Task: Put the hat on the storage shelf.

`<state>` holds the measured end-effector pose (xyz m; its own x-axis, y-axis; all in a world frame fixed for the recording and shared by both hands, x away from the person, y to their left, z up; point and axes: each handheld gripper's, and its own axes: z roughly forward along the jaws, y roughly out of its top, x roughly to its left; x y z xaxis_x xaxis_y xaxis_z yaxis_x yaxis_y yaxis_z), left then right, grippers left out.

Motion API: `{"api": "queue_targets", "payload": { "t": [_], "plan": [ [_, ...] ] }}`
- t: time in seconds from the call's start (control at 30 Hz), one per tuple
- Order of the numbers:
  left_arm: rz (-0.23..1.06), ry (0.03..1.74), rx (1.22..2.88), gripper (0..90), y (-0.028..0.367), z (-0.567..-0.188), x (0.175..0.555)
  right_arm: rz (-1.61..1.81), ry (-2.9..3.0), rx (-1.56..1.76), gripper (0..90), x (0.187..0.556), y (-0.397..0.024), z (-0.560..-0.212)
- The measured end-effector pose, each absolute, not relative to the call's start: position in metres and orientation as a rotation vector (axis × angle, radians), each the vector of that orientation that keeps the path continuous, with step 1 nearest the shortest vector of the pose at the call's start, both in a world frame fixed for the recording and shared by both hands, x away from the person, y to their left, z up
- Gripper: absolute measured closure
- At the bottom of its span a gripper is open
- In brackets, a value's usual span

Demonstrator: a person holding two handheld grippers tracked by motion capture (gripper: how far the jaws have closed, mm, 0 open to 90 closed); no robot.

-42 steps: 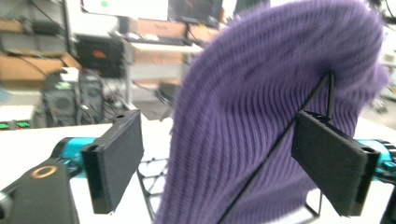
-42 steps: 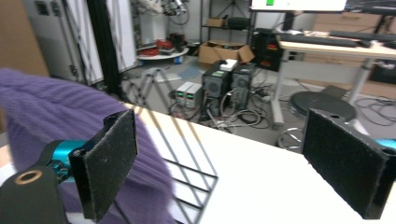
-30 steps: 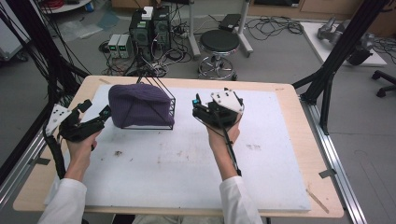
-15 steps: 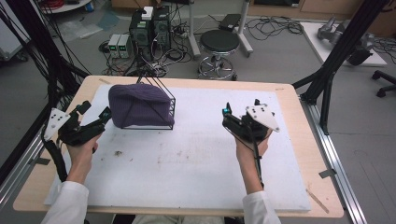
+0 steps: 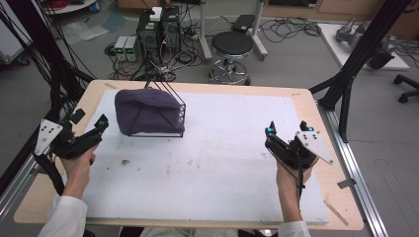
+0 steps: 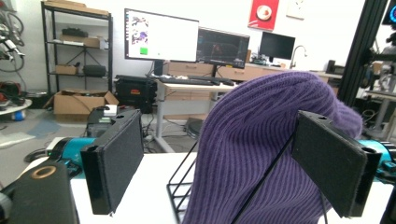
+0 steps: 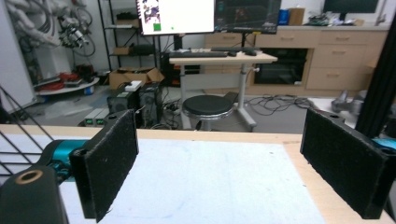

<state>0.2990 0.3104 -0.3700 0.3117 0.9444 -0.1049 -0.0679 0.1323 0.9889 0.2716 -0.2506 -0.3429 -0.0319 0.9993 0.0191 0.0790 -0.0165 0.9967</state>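
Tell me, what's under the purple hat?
The hat is draped over a black wire rack on the white mat. Thin black bars poke out at its top, side and bottom edge. The rest of the rack, and anything inside it, is covered by the knit.

In the left gripper view the purple hat (image 6: pixel 261 154) is cut off by the bottom edge, and the right pad of the left tongs (image 6: pixel 224 172) covers a part of its side. The hat hides most of the black wire rack (image 6: pixel 180 189) under it, so where the wires meet inside cannot be told. In the right gripper view only some thin wires of this rack (image 7: pixel 18 121) enter at the left edge. The monitor texts there are too blurred to read.
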Motion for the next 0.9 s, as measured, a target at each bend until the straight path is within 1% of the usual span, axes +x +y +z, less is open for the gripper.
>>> {"api": "queue_targets", "payload": {
  "t": [0.13, 0.4, 0.73, 0.9],
  "plan": [
    [0.947, 0.974, 1.172, 17.1, 0.314, -0.368, 0.295, 1.19, 1.264, 1.284, 10.6, 0.264, -0.264, -0.353],
    [0.94, 0.946, 1.207, 16.7, 0.313, -0.373, 0.288, 1.183, 1.243, 1.331, 10.7, 0.257, -0.283, -0.374],
    [0.924, 0.969, 1.206, 16.5, 0.32, -0.386, 0.281, 1.134, 1.295, 1.357, 10.6, 0.251, -0.284, -0.399],
    [0.922, 1.005, 1.207, 16.5, 0.327, -0.402, 0.275, 1.139, 1.296, 1.386, 10.6, 0.251, -0.286, -0.407]
  ]
}}
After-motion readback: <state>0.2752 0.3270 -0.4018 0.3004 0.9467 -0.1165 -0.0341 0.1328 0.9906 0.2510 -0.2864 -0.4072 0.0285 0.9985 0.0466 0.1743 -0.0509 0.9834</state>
